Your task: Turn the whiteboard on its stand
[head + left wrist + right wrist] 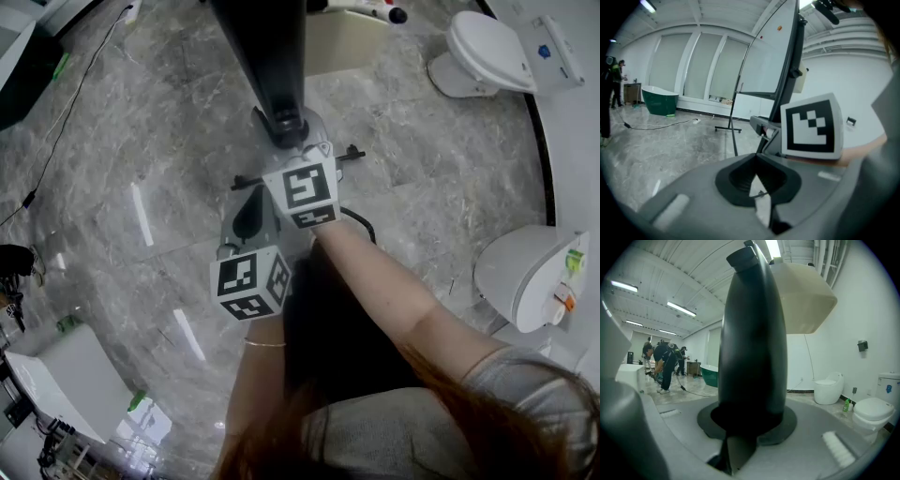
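The whiteboard [272, 56] shows from above as a tall black frame edge, with a beige pen tray [342, 37] beside it. My right gripper [286, 131] is shut on that black edge, which fills the right gripper view as a wide dark column [752, 343] rising from between the jaws of the right gripper [750, 416]. The left gripper [248, 202] hangs just behind and lower left of the right one, shut with nothing in it. In the left gripper view the left gripper [757, 157] points at the tilted white board face [768, 61] and the right gripper's marker cube [808, 124].
Two white toilets [487, 52] [530, 272] stand at the right on the grey marble floor. A cable [66, 112] runs at far left, and a white box [61, 380] sits at lower left. A green bathtub [658, 101], the stand's foot [727, 129] and people [665, 362] are farther off.
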The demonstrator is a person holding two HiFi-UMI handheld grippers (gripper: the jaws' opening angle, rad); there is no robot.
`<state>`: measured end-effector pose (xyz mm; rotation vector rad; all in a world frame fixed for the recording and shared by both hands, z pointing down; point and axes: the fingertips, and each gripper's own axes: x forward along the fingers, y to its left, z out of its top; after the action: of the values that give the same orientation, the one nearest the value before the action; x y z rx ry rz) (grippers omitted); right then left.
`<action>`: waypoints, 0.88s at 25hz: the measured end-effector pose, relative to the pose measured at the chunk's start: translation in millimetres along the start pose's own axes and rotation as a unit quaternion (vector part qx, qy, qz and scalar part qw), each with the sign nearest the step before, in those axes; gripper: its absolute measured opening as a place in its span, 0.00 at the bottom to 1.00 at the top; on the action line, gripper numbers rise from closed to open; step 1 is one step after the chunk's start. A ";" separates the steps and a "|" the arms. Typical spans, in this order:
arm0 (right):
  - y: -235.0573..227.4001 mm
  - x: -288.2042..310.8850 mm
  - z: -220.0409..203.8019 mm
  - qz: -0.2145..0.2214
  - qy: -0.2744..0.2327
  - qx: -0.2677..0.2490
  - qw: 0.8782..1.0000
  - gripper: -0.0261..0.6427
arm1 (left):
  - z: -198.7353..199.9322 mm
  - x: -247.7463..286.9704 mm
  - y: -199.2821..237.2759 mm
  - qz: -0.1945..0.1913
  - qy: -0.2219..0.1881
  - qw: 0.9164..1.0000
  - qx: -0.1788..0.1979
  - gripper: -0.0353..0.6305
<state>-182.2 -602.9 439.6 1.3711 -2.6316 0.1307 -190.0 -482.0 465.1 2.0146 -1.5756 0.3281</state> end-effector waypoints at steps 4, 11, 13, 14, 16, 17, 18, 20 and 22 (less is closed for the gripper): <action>6.0 -19.9 -1.4 -0.008 -0.005 -0.002 1.000 0.18 | -8.0 -12.0 -8.8 -0.010 -0.002 1.000 0.003 0.05; 20.1 -64.5 -8.0 -0.022 -0.008 0.003 1.000 0.17 | -38.9 -45.9 -29.4 -0.024 0.003 0.999 0.035 0.05; 22.4 -76.0 -9.7 -0.028 -0.008 0.003 1.000 0.17 | -47.6 -56.1 -32.6 -0.027 0.004 0.999 0.035 0.05; 24.8 -80.9 -11.1 -0.030 -0.008 0.003 1.000 0.17 | -52.3 -61.2 -32.7 -0.028 0.005 0.999 0.033 0.05; 31.1 -89.8 -13.4 -0.033 -0.007 0.003 0.999 0.17 | -60.2 -71.4 -32.5 -0.031 0.008 0.999 0.033 0.05; 34.1 -94.6 -14.7 -0.034 -0.007 0.003 0.999 0.17 | -63.5 -76.2 -33.3 -0.031 0.008 0.999 0.036 0.05; 36.9 -100.2 -16.2 -0.035 -0.008 0.003 0.999 0.17 | -66.4 -80.9 -34.9 -0.032 0.009 0.999 0.040 0.05; 42.6 -113.4 -19.5 -0.037 -0.007 0.004 0.999 0.17 | -72.0 -90.3 -40.3 -0.034 0.011 0.998 0.045 0.05; 48.9 -126.9 -21.8 -0.038 -0.007 0.004 0.999 0.17 | -76.6 -100.0 -46.9 -0.038 0.011 0.998 0.049 0.05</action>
<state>-148.5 -469.4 436.8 1.4771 -2.5889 0.1211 -162.6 -350.5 463.8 2.1325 -1.4909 0.4040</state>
